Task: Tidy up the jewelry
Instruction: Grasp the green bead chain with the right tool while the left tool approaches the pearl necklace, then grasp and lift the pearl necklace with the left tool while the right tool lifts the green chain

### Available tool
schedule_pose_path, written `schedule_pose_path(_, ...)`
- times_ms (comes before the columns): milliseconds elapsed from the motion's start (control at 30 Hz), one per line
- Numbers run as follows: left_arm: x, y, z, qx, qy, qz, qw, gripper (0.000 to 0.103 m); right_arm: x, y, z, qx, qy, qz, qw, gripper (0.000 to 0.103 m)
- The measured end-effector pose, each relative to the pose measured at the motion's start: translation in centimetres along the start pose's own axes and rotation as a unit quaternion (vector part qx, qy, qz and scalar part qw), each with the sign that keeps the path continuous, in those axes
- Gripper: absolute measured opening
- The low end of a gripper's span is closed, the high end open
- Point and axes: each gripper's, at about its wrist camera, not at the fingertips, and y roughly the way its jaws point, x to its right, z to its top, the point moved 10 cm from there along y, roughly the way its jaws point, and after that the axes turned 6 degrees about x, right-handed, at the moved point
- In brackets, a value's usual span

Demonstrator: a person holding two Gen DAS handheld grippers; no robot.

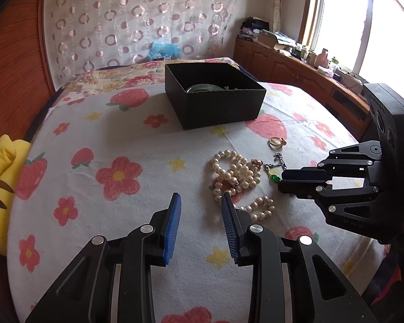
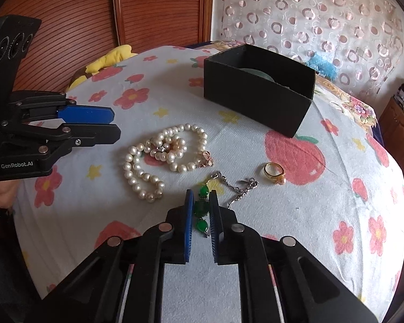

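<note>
A pile of pearl strands (image 1: 237,177) (image 2: 161,156) lies on the flowered bedspread. A green-stone pendant on a silver chain (image 2: 202,210) (image 1: 276,178) lies beside it, and a gold ring (image 2: 274,172) (image 1: 277,142) further on. A black open box (image 1: 215,94) (image 2: 258,88) holds a pale bangle. My right gripper (image 2: 201,196) straddles the green stones, its jaws narrowly apart and close beside them. My left gripper (image 1: 200,200) is open, low beside the pearls; it also shows in the right wrist view (image 2: 115,123).
A yellow plush toy (image 1: 2,188) lies at the bed's left edge by the wooden headboard. A wooden cabinet (image 1: 296,64) with clutter runs under the window on the right. A patterned curtain hangs behind the bed.
</note>
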Motion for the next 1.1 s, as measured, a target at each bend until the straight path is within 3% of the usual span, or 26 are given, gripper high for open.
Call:
schedule_pose_path(667,2.6,2.3,0.0,-0.027,0.012,-0.024,0.9993,0.029,2.3,-5.0,1.1,0.061,0.027,-0.020,0.998,0.013)
schedule_pose_path(833,2.6,2.7,-0.3,-0.032,0.006,-0.028,0.9991,0.009,2.6,-5.6,1.4,0.068,0.031,-0.021,0.997,0.013)
schedule_pose_path(1100,3.0,0.5,1.0,0.003,0.010,-0.027,0.9996,0.007,3.2,-7.0,2.4,0.083,0.035,-0.027,0.996,0.013)
